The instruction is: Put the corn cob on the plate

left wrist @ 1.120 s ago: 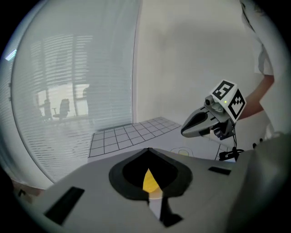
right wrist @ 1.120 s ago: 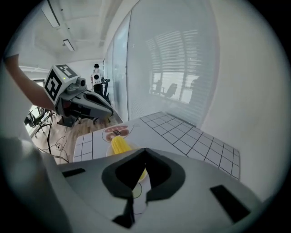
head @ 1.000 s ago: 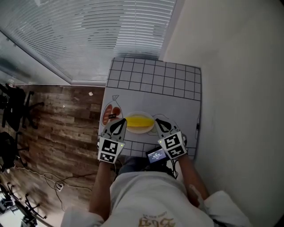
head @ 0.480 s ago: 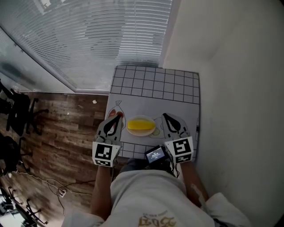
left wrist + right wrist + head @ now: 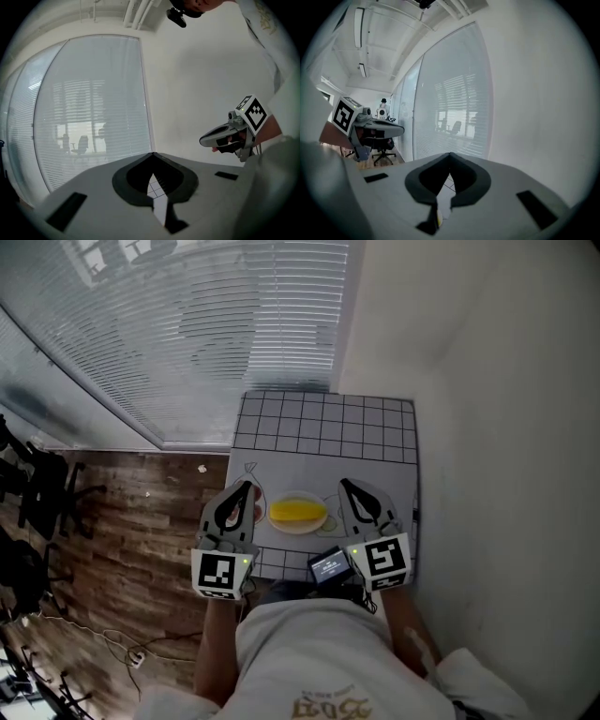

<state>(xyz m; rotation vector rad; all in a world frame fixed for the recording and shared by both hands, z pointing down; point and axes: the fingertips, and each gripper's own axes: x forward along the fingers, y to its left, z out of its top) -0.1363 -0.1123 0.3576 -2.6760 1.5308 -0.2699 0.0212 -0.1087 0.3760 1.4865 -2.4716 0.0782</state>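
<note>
Corn cob [image 5: 298, 512] sits on plate [image 5: 298, 529] between left fingers [image 5: 245, 492] and right fingers [image 5: 349, 491].

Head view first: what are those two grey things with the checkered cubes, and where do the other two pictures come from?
There is no robot here. A person holds a hand tool with two jaws in each hand: the left gripper and the right gripper. The head view comes from a camera on the person's head, looking down. The other two pictures come from a camera riding on each gripper, looking along its jaws. On the table a yellow corn cob lies on a white plate. Both grippers' jaws are shut and hold nothing.
</note>
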